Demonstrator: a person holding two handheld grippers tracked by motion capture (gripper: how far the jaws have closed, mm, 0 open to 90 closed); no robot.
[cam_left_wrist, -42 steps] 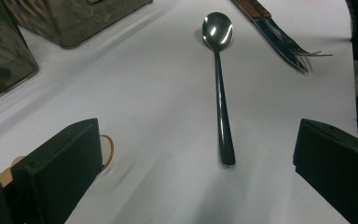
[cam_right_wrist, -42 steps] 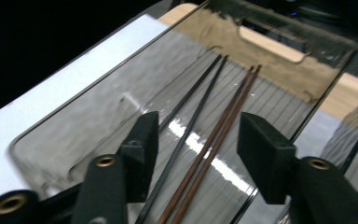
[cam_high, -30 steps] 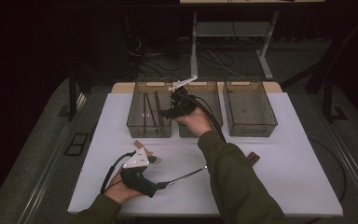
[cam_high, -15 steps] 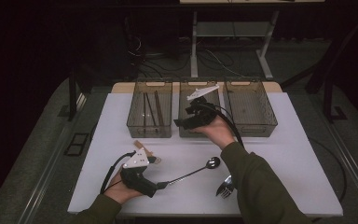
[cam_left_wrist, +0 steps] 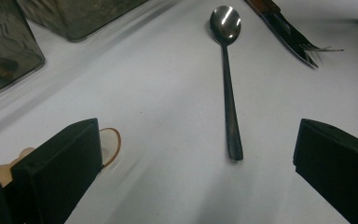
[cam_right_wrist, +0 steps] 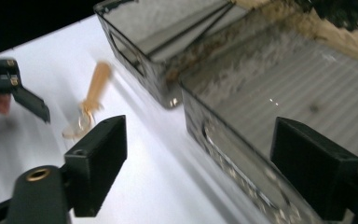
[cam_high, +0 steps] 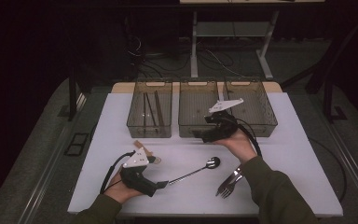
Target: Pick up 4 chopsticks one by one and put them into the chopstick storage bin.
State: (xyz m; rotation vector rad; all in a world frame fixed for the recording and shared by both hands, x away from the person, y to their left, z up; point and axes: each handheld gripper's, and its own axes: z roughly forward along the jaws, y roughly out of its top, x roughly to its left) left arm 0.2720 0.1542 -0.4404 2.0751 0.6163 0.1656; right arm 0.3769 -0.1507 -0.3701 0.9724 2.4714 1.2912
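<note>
The left gripper [cam_high: 164, 183] rests low on the white table [cam_high: 303, 154], its jaws spread wide and empty, with the handle end of the spoon [cam_left_wrist: 227, 79] lying just ahead between them. The right gripper [cam_high: 200, 136] hangs at the near wall of the middle bin [cam_high: 198, 108]; its jaws have just been opening and grasp nothing. A fork [cam_high: 229, 183] lies near the spoon's bowl
</note>
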